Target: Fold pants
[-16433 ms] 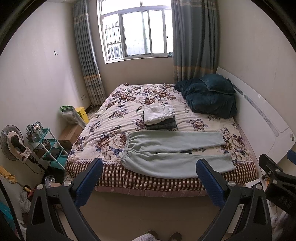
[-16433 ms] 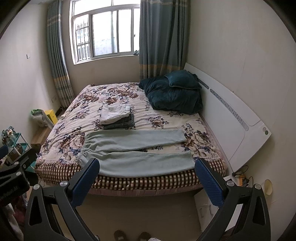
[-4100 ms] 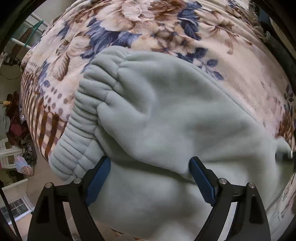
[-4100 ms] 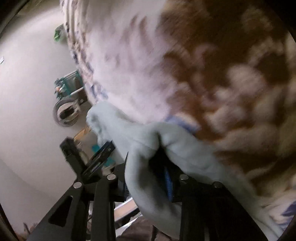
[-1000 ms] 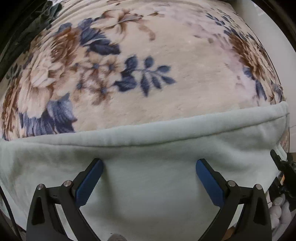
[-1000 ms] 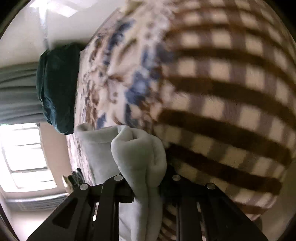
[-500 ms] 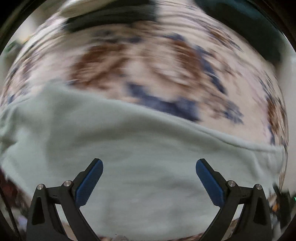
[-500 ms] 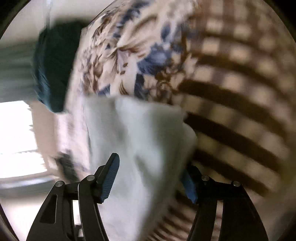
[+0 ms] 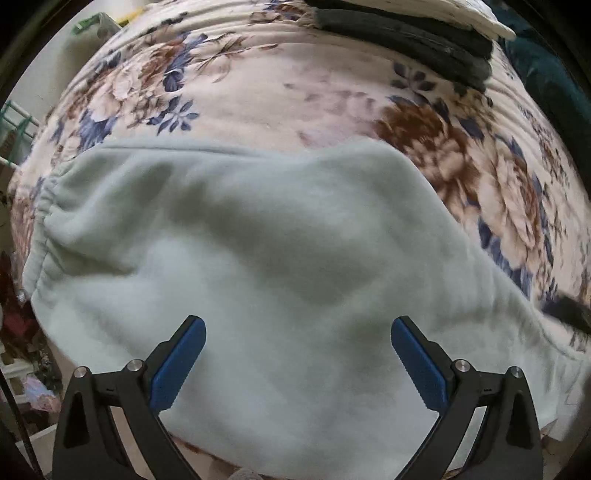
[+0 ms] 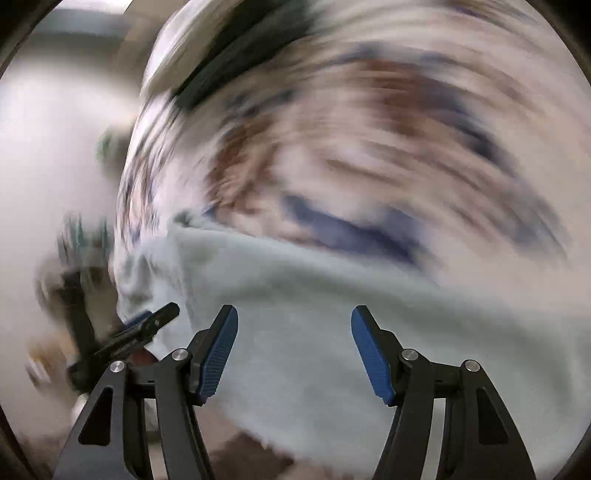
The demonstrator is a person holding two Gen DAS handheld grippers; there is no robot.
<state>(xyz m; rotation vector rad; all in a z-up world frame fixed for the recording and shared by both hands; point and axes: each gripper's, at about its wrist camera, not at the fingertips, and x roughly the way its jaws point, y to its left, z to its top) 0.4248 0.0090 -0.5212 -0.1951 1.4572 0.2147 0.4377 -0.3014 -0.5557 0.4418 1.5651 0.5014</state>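
The pale green fleece pants (image 9: 266, 251) lie on the floral bedspread (image 9: 332, 92), one leg folded over the other, elastic waistband (image 9: 44, 221) at the left. My left gripper (image 9: 297, 332) is open and empty just above the pants' near part. In the blurred right wrist view my right gripper (image 10: 294, 321) is open and empty over the pants (image 10: 332, 295). The left gripper shows at the left of that view (image 10: 147, 325).
A stack of folded clothes, dark under white (image 9: 406, 26), lies further back on the bed. A dark teal duvet (image 9: 546, 77) is at the right. A teal rack (image 9: 14, 122) and floor clutter (image 9: 22, 332) stand left of the bed.
My right gripper has let go of the pant leg and opened, then swung fast across the bed. My left gripper has stayed open and shifted over towards the waistband.
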